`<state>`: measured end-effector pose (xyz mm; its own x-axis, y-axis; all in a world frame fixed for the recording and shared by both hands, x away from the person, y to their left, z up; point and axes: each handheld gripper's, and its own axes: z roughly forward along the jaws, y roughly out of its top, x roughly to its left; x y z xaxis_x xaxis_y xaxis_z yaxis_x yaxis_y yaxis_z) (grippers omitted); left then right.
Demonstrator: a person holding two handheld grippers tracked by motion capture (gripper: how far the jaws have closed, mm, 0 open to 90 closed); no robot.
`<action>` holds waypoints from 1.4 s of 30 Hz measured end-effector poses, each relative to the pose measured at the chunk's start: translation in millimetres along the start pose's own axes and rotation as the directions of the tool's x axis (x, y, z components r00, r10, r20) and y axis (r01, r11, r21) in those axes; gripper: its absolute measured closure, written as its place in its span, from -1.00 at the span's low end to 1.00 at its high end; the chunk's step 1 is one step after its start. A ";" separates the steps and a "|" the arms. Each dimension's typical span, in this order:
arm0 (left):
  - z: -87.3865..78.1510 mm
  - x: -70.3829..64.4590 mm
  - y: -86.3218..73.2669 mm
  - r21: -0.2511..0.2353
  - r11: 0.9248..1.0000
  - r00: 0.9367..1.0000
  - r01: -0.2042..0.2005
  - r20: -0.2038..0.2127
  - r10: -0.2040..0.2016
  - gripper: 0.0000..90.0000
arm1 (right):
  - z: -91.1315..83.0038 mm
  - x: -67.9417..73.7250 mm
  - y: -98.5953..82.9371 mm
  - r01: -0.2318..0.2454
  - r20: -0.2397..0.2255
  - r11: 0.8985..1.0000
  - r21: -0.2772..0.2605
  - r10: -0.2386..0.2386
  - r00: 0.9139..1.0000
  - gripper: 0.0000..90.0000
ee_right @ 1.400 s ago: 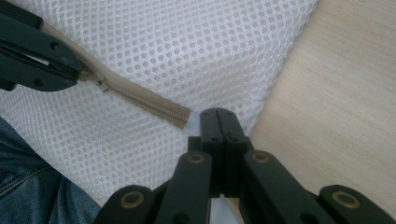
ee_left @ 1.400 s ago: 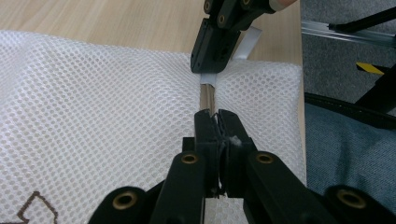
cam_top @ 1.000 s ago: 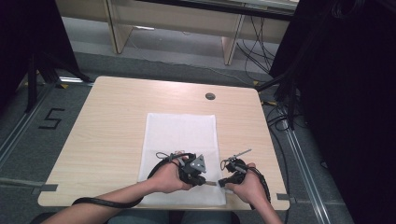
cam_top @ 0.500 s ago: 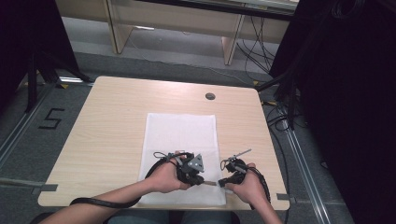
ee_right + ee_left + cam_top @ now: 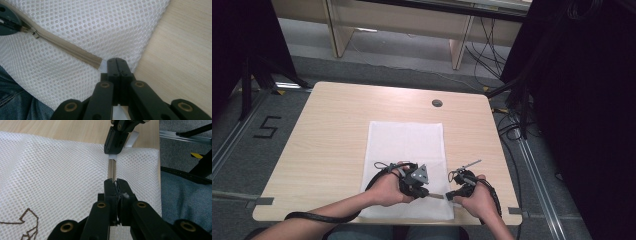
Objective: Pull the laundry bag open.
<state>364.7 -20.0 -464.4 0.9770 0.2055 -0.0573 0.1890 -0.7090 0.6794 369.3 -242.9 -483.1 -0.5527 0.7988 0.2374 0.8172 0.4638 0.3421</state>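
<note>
Left gripper view: left hand-held gripper (image 5: 115,185) clamps the zipper pull; right hand-held gripper (image 5: 115,143) pinches the mesh laundry bag's (image 5: 404,145) end tab straight ahead along the zipper (image 5: 65,47), at the counter's (image 5: 332,130) near edge.

I see a white mesh bag (image 5: 406,165) lying flat on the bench (image 5: 327,135), long side running away from me, near the front edge. A beige zipper (image 5: 67,47) runs along its near end, its slider (image 5: 33,32) part-way along, and a brown printed mark (image 5: 27,220) shows on the mesh.
</note>
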 end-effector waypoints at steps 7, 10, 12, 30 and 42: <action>-1.5 -0.3 -0.6 0.000 1.000 1.000 0.007 -0.002 -0.007 0.94 | 0.0 0.1 -0.1 0.000 0.000 1.000 0.000 0.000 1.000 1.00; -1.7 -0.4 -0.5 0.000 1.000 1.000 0.005 -0.003 -0.005 0.94 | 0.0 0.1 0.0 0.001 0.000 1.000 0.000 -0.001 1.000 1.00; -2.5 0.1 -0.5 0.008 1.000 1.000 -0.002 -0.003 0.002 0.94 | -0.1 0.2 -0.1 0.002 0.000 1.000 0.000 -0.002 1.000 1.00; -9.3 1.7 -1.9 0.007 1.000 1.000 -0.009 -0.005 0.009 0.94 | -0.1 0.5 0.0 0.002 0.001 1.000 0.001 -0.002 1.000 1.00; -11.9 1.5 -3.8 0.006 1.000 1.000 0.004 0.000 -0.004 0.94 | -0.1 0.5 0.0 0.001 0.001 1.000 0.001 -0.001 1.000 1.00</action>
<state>364.2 -9.0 -458.3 0.9761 0.2088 -0.0599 0.1938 -0.7119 0.6750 369.0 -242.5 -482.9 -0.5533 0.7989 0.2359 0.8169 0.4649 0.3415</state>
